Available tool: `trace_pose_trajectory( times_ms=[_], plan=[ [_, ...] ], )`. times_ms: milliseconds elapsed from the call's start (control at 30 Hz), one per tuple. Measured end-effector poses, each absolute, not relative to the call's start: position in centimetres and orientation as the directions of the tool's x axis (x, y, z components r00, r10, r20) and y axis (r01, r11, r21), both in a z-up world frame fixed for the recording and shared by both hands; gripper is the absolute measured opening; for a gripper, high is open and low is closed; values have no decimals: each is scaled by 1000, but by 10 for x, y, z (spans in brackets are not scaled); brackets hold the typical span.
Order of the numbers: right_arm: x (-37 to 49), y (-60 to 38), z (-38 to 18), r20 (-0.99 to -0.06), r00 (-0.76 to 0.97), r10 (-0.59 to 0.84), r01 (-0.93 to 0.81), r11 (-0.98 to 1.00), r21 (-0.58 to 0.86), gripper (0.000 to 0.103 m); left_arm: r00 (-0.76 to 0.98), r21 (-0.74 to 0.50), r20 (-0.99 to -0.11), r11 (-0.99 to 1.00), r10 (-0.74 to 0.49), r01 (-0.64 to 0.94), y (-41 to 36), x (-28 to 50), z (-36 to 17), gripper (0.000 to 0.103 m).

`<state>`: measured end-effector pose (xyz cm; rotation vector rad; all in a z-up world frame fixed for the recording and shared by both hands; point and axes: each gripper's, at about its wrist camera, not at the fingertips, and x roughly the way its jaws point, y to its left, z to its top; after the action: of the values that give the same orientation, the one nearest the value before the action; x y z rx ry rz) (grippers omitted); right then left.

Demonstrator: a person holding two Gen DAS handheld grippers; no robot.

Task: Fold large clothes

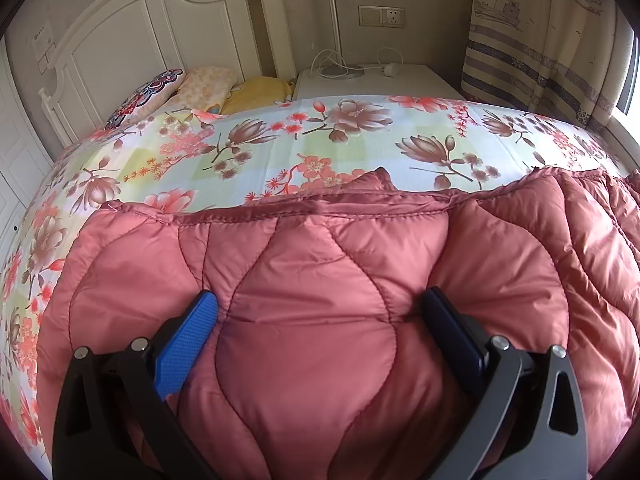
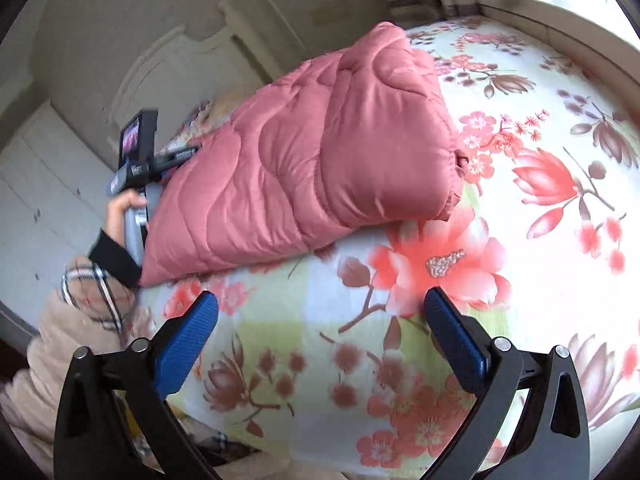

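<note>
Currently pressing folded jacket (image 1: 312,320) flat on bed (image 1: 280,148), left gripper (image 1: 318,308) jaws wide, straddling, gripping nothing; right gripper (image 2: 320,308) hovering wide, empty; next needing a hem grasp.

One pink quilted jacket (image 1: 312,320) lies on one floral bedsheet (image 1: 360,140). Three pillows (image 1: 204,84) sit at the single white headboard (image 1: 132,40). One bedside table (image 1: 420,80) carries one lamp base (image 1: 340,72). One wall socket plate (image 1: 381,17), one curtain (image 1: 540,40), two grippers: left (image 1: 320,304), right (image 2: 320,304).

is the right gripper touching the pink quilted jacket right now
Apart. The right wrist view shows the open right gripper over bare floral bedsheet, short of the jacket.
</note>
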<state>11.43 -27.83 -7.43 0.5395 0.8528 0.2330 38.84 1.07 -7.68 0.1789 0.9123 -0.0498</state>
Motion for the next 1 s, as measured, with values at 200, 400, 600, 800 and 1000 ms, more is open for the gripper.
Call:
trace_pose_trajectory(
  times_ms=[200, 400, 600, 800, 1000],
  plan=[
    [166, -279, -82, -553, 705, 444, 80, 725, 684, 99, 609, 130, -793, 984, 31, 119, 11, 388, -76, 101],
    [234, -269, -79, -477, 826, 302, 194, 641, 742, 99, 603, 134, -796, 986, 47, 99, 13, 390, -77, 101],
    [224, -289, -91, -327, 853, 405, 99, 490, 866, 34, 606, 121, -794, 990, 53, 72, 17, 390, -77, 101],
    [162, -308, -60, -245, 898, 365, 20, 523, 852, 32, 659, 207, -749, 968, 65, 139, -27, 348, -64, 101],
    [117, -335, -25, -244, 940, 238, 35, 645, 764, 32, 791, 236, -609, 939, -59, 252, -88, 270, -13, 101]
  ],
)
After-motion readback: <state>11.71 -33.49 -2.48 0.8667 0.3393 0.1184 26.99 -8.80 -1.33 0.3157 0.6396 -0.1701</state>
